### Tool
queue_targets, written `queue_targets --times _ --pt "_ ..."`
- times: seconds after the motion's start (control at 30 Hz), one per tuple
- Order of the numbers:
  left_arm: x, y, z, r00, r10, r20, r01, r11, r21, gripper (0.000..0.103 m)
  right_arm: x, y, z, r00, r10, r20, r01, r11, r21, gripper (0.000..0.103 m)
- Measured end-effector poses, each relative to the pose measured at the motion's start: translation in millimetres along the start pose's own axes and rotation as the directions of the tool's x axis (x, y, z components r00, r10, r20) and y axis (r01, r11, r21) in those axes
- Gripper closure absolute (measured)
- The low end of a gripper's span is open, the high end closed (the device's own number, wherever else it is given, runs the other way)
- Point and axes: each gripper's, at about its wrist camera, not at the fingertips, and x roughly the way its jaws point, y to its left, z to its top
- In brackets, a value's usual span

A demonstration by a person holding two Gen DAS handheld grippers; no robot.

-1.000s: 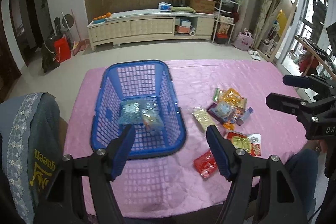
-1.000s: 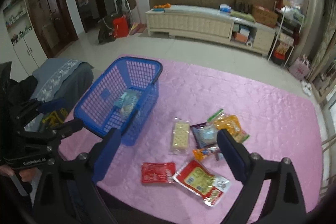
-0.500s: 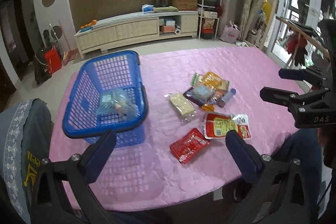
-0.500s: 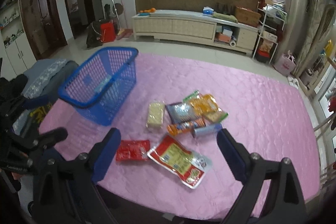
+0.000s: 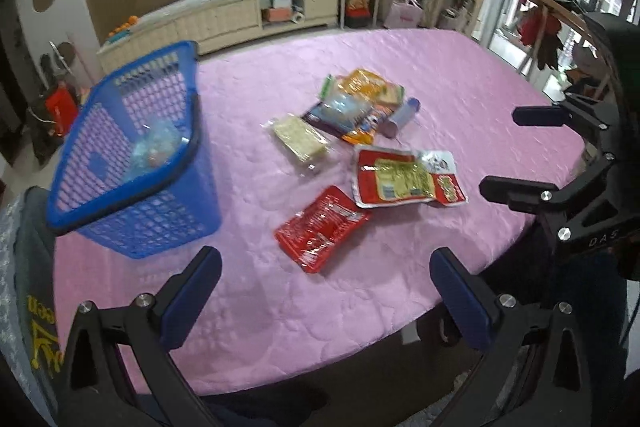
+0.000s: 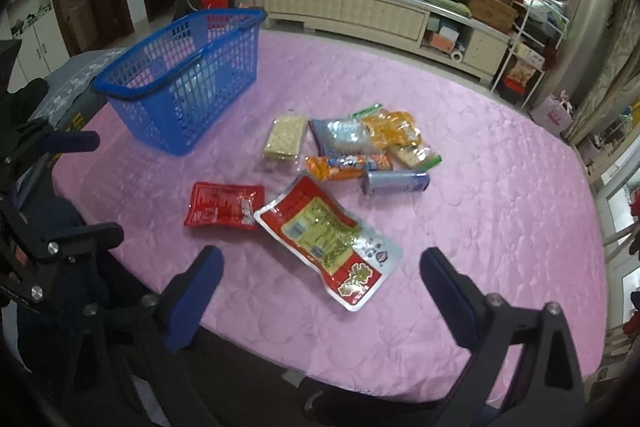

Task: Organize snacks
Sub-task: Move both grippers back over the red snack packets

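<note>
Pink quilted cloth covers the tabletop (image 6: 480, 187) in front of you, in a living room with a long cream sideboard behind it.

Both your tools are empty. Your left claw (image 5: 326, 297) hangs wide open over the near edge, and your right claw (image 6: 322, 285) is just as wide open and holds nothing.

Closest to your right claw lies the large red-and-yellow vacuum pouch with a silver end (image 6: 326, 241). It looks flat, glossy and probably slippery, with some weight to it, so pinch it at a sealed edge or corner instead of across the slick face. Just beside it, toward the left edge, sits the flat red foil sachet (image 6: 224, 205): light and limp, best lifted by a crimped end.

Farther in, near the middle of the tabletop, the clear-wrapped pale cracker block (image 6: 285, 139) is stiff but likely brittle, so close on its long sides gently. Next to it a heap of soft packets overlaps: a silver-blue bag (image 6: 344, 137), an orange bag (image 6: 394, 129) and a small orange stick pack (image 6: 340, 165). The short grey-blue tube (image 6: 396, 182) lies on its side and may roll.

At the far left corner stands the blue plastic lattice basket (image 6: 160, 115). It holds at least one clear, bluish packet (image 5: 156, 147); the rest of its floor looks bare.
</note>
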Motion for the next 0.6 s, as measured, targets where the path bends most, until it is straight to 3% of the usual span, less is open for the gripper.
queue_targets --times 0.2,0.43,0.6 --pt "21 -2 4 0.997 -0.046 -0.055 0.049 0.997 0.053 0.000 20 -6 -6 0.999 0.025 -0.032 -0.025 0.999 -0.026 0.000" --pt "58 -13 9 0.990 -0.034 -0.137 0.058 0.983 0.176 0.000 50 -14 -12 0.996 0.043 -0.082 -0.049 0.996 -0.078 0.000" --pt "91 -13 13 0.982 -0.029 -0.187 0.074 0.969 0.235 0.000 61 -20 -15 0.997 0.040 -0.069 -0.047 0.993 -0.107 0.000"
